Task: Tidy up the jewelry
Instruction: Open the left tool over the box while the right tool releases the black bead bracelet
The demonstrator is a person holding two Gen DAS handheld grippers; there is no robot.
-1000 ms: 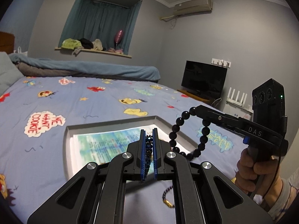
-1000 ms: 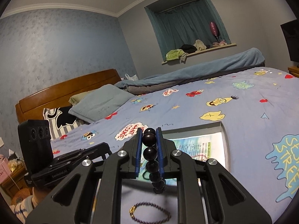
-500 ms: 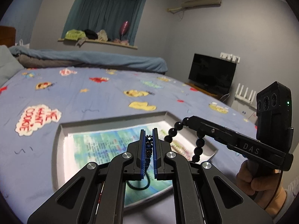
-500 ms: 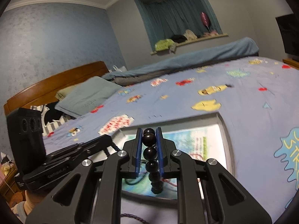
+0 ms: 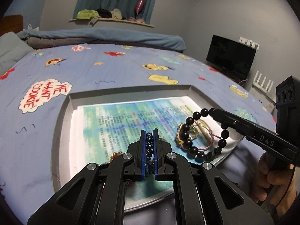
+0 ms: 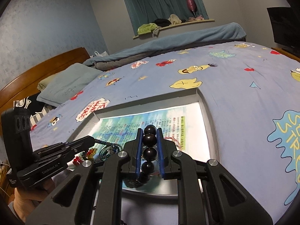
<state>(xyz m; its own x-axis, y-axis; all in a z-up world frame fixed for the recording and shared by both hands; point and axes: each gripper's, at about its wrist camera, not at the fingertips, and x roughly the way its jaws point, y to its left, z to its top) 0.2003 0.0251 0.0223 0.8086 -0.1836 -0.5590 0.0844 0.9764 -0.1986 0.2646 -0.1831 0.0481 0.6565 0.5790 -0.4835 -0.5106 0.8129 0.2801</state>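
Observation:
A shallow grey tray (image 5: pixel 61 116) lined with a printed blue-green sheet (image 5: pixel 120 116) lies on the bed. My left gripper (image 5: pixel 149 131) is shut on a small dark blue bead bracelet (image 5: pixel 149 146) over the tray's near part. My right gripper (image 6: pixel 150 130) is shut on a bracelet of large black beads (image 6: pixel 149 140), which hangs as a loop (image 5: pixel 187 140) over the tray's right side. Thin pink and gold bracelets (image 5: pixel 200 131) lie in the tray under that loop. Red and gold pieces (image 6: pixel 82 156) lie near the tray's left front.
The blue cartoon-print bedsheet (image 5: pixel 93 69) surrounds the tray (image 6: pixel 210 116). A folded blue blanket (image 5: pixel 105 37) and a pillow (image 6: pixel 69 86) lie at the bed's far side. A dark TV (image 5: pixel 230 60) stands at the right. A wooden headboard (image 6: pixel 37 71) is at the left.
Both grippers have moved forward and down over the tray, each still holding its bracelet. The jewelry lying in the tray has come into view. The dark bracelet on the sheet near me has left view.

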